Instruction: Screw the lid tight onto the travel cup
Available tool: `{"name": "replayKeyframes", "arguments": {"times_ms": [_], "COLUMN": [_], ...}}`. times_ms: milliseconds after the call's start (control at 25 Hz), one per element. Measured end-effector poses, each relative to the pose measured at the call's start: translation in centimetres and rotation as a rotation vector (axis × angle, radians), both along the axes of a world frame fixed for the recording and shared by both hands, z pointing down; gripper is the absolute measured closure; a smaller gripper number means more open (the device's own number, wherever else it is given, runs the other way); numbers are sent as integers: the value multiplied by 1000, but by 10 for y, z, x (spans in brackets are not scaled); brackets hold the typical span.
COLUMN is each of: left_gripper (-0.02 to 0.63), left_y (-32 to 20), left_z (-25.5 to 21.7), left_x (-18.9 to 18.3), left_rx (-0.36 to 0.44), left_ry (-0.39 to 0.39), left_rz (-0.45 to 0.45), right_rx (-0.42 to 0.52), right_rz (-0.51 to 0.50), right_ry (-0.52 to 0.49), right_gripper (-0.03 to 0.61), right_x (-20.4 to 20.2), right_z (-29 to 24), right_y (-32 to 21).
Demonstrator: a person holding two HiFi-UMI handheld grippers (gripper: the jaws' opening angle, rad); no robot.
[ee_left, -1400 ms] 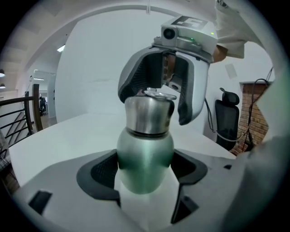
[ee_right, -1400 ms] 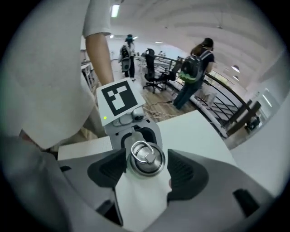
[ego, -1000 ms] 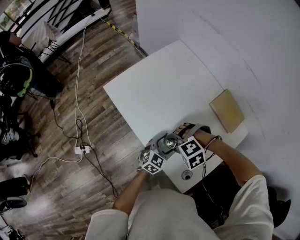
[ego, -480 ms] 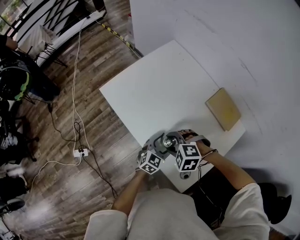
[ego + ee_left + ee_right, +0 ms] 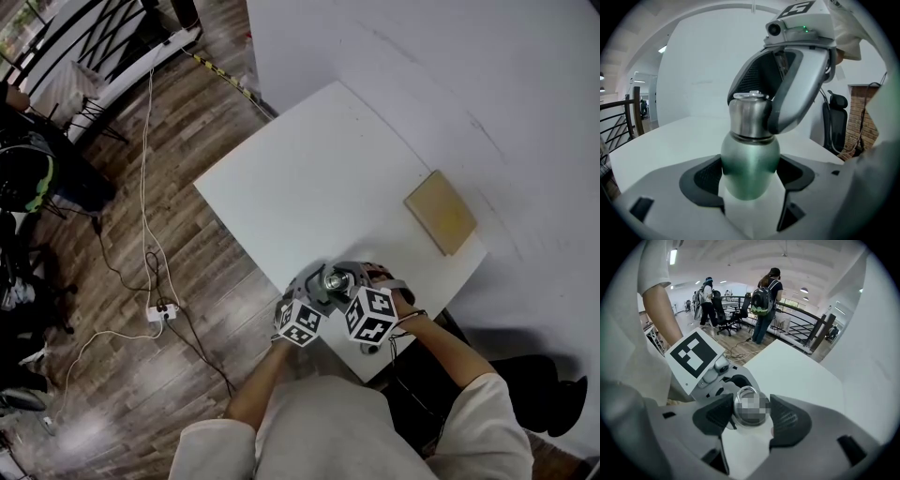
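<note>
1. The left gripper (image 5: 750, 176) has its jaws clamped on the green travel cup (image 5: 750, 161), upright at the near edge of the bench (image 5: 319, 178). The right gripper (image 5: 751, 416) has its jaws pressed on the steel lid (image 5: 749, 408) from above.
2. The cup's smooth, rounded body could spin in the left jaws if the twist outruns their hold.
3. A tilted right gripper could cross-thread the lid.
4. A slip this near the edge risks a drop to the floor.
5. The lid covers the cup's mouth, so its contents are hidden.
</note>
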State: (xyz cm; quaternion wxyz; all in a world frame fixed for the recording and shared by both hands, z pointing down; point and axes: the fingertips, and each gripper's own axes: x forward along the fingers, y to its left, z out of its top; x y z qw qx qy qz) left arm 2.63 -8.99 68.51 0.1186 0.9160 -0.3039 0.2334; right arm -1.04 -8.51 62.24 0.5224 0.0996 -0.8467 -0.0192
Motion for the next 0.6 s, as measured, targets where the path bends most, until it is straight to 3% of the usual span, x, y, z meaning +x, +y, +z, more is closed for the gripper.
{"name": "replayKeyframes", "arguments": {"times_ms": [360, 440, 600], "left_gripper": [256, 256, 256], "left_y": [-1, -1, 0], "left_z": [1, 1, 0], "left_x": [0, 1, 2], "left_rx": [-3, -3, -1], "left_ry": [1, 2, 5], "left_rz": [7, 9, 10], "right_rx": [73, 40, -48], "right_rz": [-36, -44, 5], "right_ry": [-114, -184, -354], "right_gripper": [328, 269, 313], "right_x": [-2, -3, -1], "right_z": [-4, -7, -11], "right_y": [-1, 0, -1]}}
